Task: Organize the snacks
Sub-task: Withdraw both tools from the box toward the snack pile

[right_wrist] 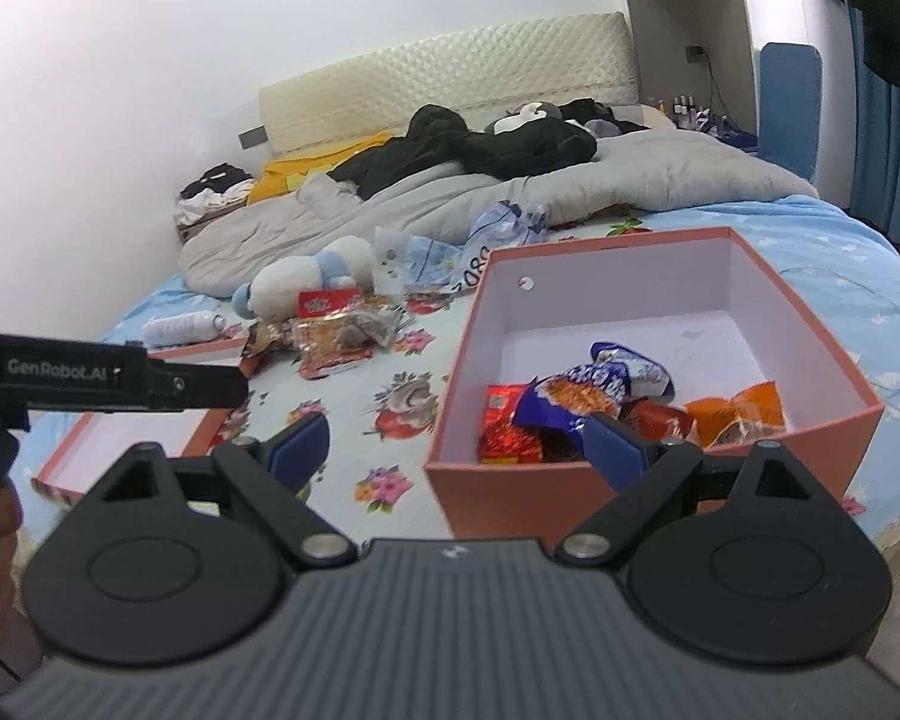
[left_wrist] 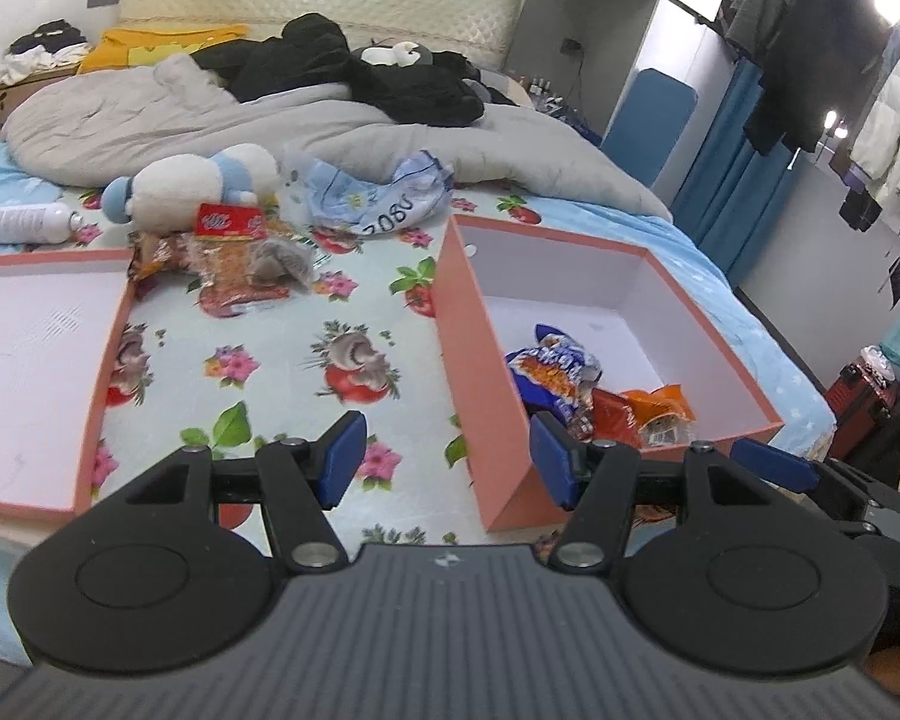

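Note:
A pink box (left_wrist: 714, 276) (right_wrist: 678, 246) stands open on the bed and holds a blue snack bag (left_wrist: 549, 363) (right_wrist: 594, 387), an orange bag (left_wrist: 660, 405) (right_wrist: 738, 405) and a red packet (right_wrist: 507, 426). More snack packets (left_wrist: 240, 258) (right_wrist: 336, 339) lie in a loose pile on the floral sheet beyond the box lid (left_wrist: 99, 372) (right_wrist: 204, 426). My left gripper (left_wrist: 447, 459) is open and empty, held above the sheet at the box's near left corner. My right gripper (right_wrist: 456, 441) is open and empty, at the box's near wall.
A plush toy (left_wrist: 180, 183) (right_wrist: 306, 276), a white bottle (left_wrist: 24, 222) (right_wrist: 180, 327) and a crumpled blue-white bag (left_wrist: 378, 195) (right_wrist: 474, 240) lie behind the pile. A grey quilt (left_wrist: 270, 120) with dark clothes covers the bed's far half. The left gripper's body (right_wrist: 108, 375) shows at left.

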